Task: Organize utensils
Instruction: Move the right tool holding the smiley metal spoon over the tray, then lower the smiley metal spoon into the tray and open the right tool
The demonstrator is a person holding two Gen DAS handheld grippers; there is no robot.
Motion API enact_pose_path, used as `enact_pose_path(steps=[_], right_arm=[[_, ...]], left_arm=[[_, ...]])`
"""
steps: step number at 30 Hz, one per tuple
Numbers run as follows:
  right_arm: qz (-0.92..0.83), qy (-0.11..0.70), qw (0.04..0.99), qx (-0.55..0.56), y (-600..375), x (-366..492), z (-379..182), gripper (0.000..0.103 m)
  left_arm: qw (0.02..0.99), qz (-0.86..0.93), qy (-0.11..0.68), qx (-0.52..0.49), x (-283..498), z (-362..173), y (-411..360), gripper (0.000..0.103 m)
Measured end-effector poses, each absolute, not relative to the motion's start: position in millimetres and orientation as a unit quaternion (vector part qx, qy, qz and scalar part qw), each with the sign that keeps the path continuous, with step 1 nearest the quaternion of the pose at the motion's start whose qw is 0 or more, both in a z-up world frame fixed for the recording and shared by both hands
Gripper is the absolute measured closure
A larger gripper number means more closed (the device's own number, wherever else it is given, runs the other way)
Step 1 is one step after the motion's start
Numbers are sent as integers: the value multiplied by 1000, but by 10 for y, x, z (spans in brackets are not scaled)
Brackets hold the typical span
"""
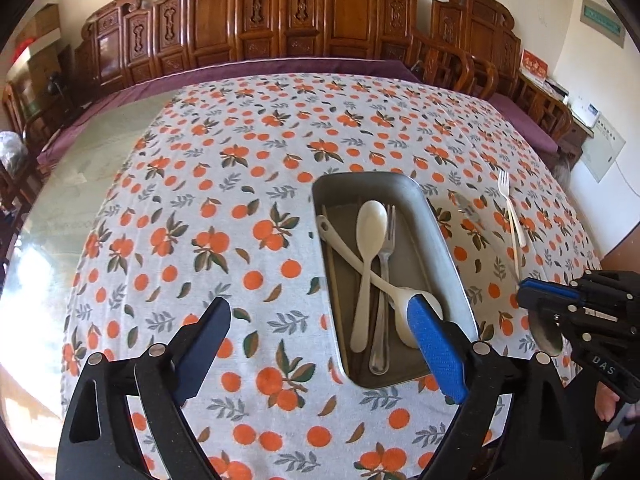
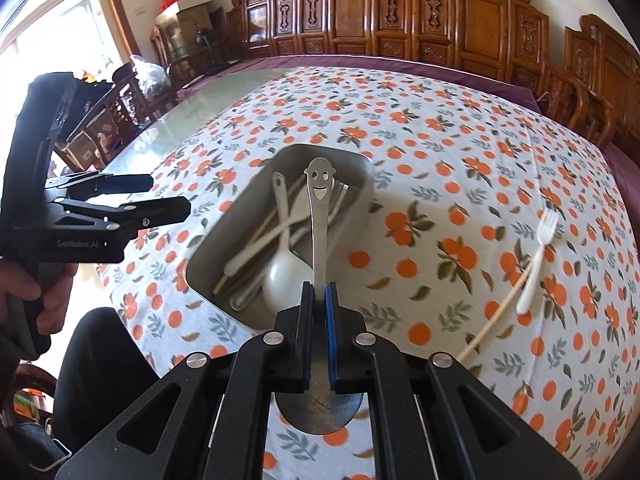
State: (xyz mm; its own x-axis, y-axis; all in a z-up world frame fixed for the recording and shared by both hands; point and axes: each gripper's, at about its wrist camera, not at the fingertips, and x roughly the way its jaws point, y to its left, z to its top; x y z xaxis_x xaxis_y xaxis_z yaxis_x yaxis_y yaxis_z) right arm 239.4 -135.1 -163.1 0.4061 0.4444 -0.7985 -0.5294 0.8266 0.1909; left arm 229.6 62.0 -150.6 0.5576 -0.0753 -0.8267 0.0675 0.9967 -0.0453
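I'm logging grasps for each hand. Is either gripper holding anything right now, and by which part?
The right gripper holds a steel spoon with a smiley-face handle, pinched low on the handle just above the bowl. The left gripper is open and empty.

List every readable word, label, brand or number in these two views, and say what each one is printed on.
"DAS" on the body of the right gripper, seen from the left wrist view.
"GenRobot.AI" on the body of the left gripper, seen from the right wrist view.
Green wall sign: characters too small to read.
Red card on the sideboard: blurred, unreadable.
White wall panel: print too small to read.
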Motion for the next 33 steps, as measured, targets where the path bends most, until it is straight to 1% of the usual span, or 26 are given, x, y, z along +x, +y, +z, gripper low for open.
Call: enact_pose_path(steps=[17, 33], right_arm=[[310, 486, 817, -25, -644, 2699, -1713, 96], [260, 547, 796, 16, -492, 3211, -2208, 96]], left_arm=[[891, -17, 454, -26, 2185, -1404, 1036, 17], [891, -20, 453, -24, 2147, -1385, 1037, 17]])
